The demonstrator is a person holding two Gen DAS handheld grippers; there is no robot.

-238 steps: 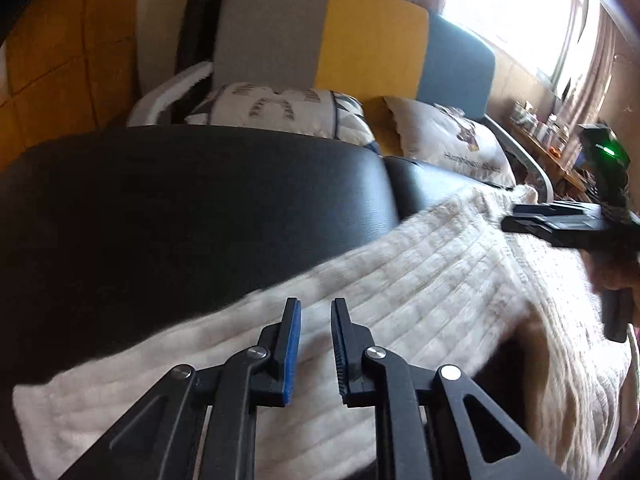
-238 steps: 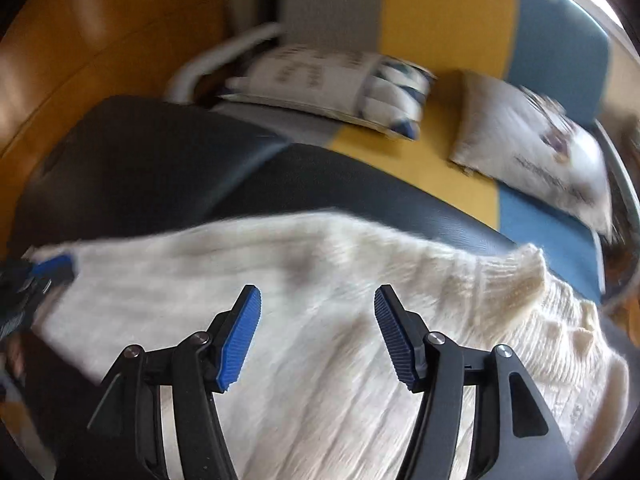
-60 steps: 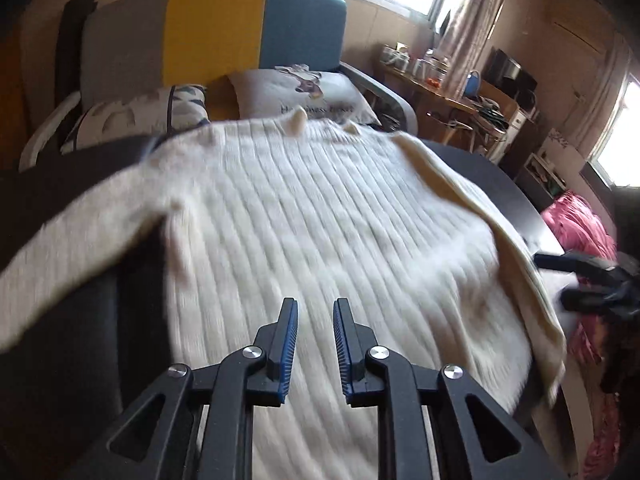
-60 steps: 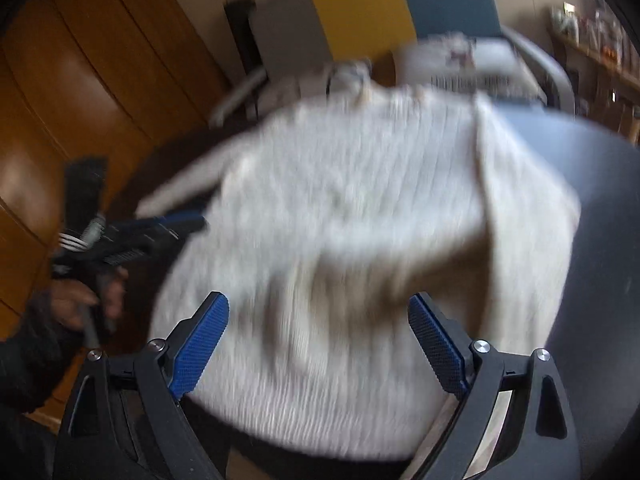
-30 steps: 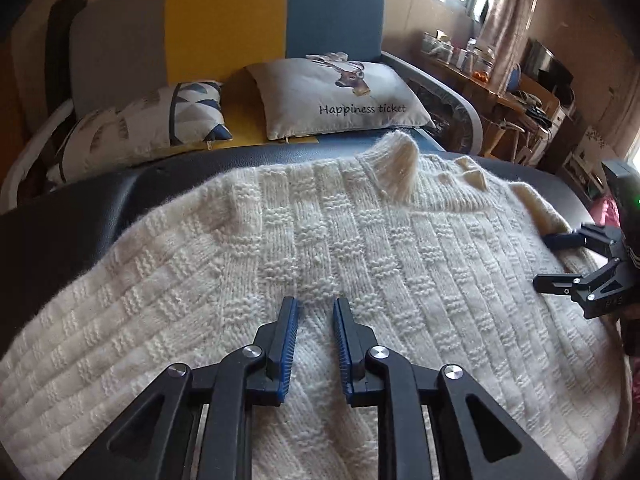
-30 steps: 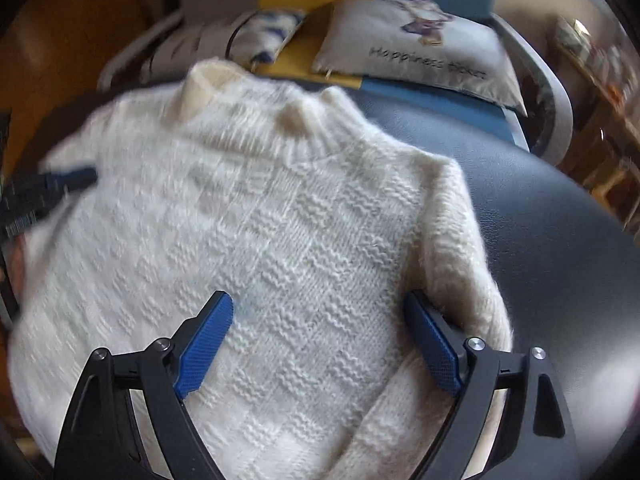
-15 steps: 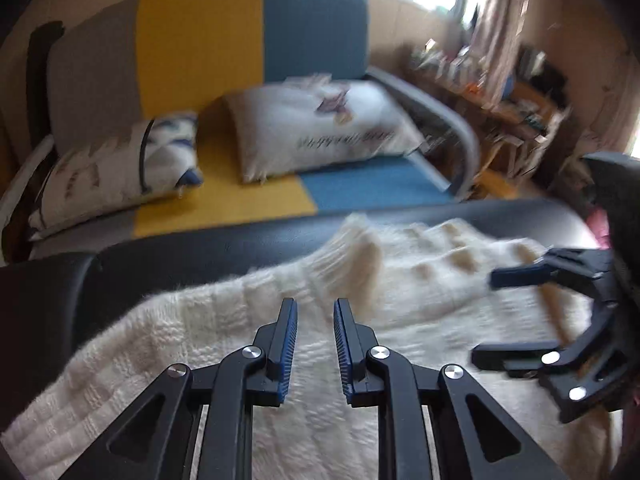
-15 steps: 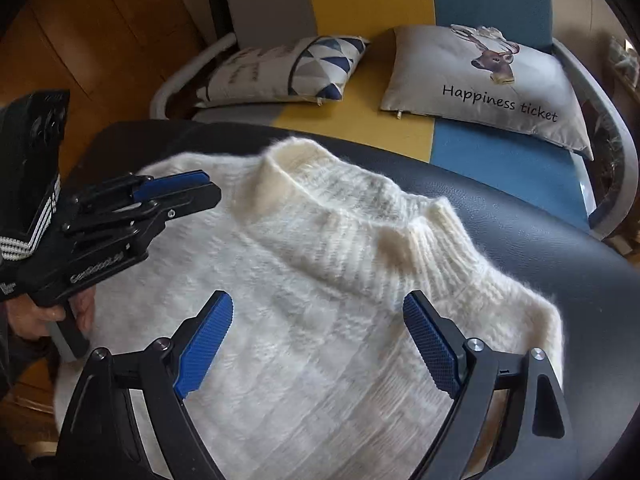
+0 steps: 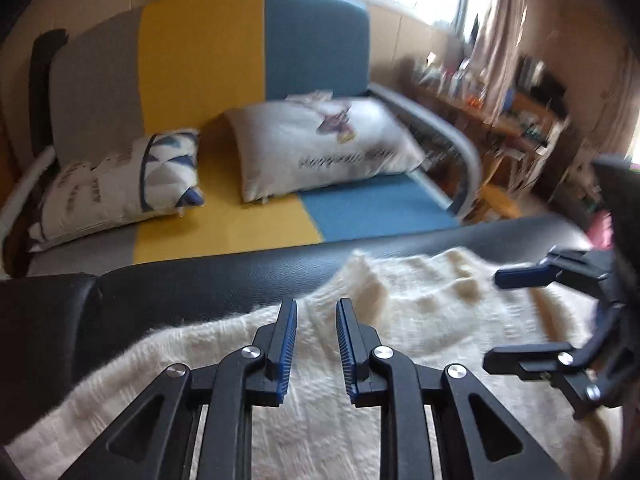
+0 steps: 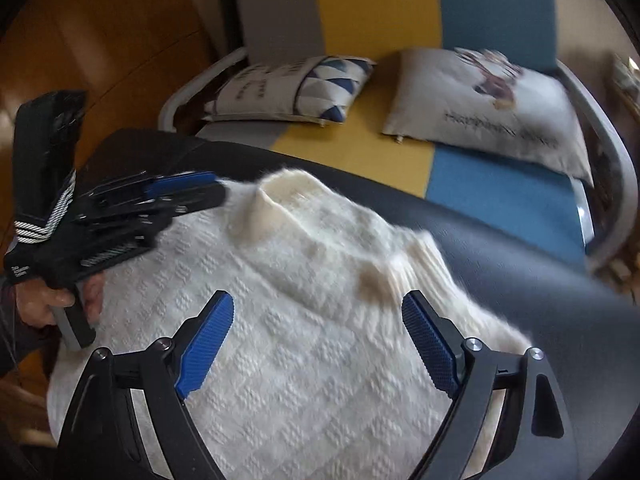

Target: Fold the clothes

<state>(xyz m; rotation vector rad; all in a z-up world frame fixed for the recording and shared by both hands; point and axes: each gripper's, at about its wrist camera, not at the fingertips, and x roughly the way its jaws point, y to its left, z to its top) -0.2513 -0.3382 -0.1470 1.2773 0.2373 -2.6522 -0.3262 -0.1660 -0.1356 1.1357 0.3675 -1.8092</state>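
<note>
A cream knitted sweater (image 10: 304,344) lies spread on a black leather surface (image 10: 520,268), its collar (image 10: 280,196) toward the sofa. My left gripper (image 9: 316,312) hovers over the sweater's (image 9: 420,320) shoulder edge beside the collar. Its jaws stand a narrow gap apart and are opening, with nothing between them. My right gripper (image 10: 316,308) is wide open just above the cloth below the collar, holding nothing. In the left wrist view the right gripper (image 9: 508,316) shows at the right. The left gripper (image 10: 200,192), held by a hand (image 10: 44,300), appears at the left of the right wrist view.
Behind the black surface (image 9: 200,280) stands a grey, yellow and blue sofa (image 9: 240,64) with a patterned cushion (image 9: 120,184) and a printed cushion (image 9: 328,144). A cluttered wooden shelf (image 9: 500,100) is at the far right. Wooden panelling (image 10: 80,32) is on the left.
Both grippers have moved up the sweater from its body to the collar end. The left gripper's jaws stand slightly wider apart. The right gripper stays wide open.
</note>
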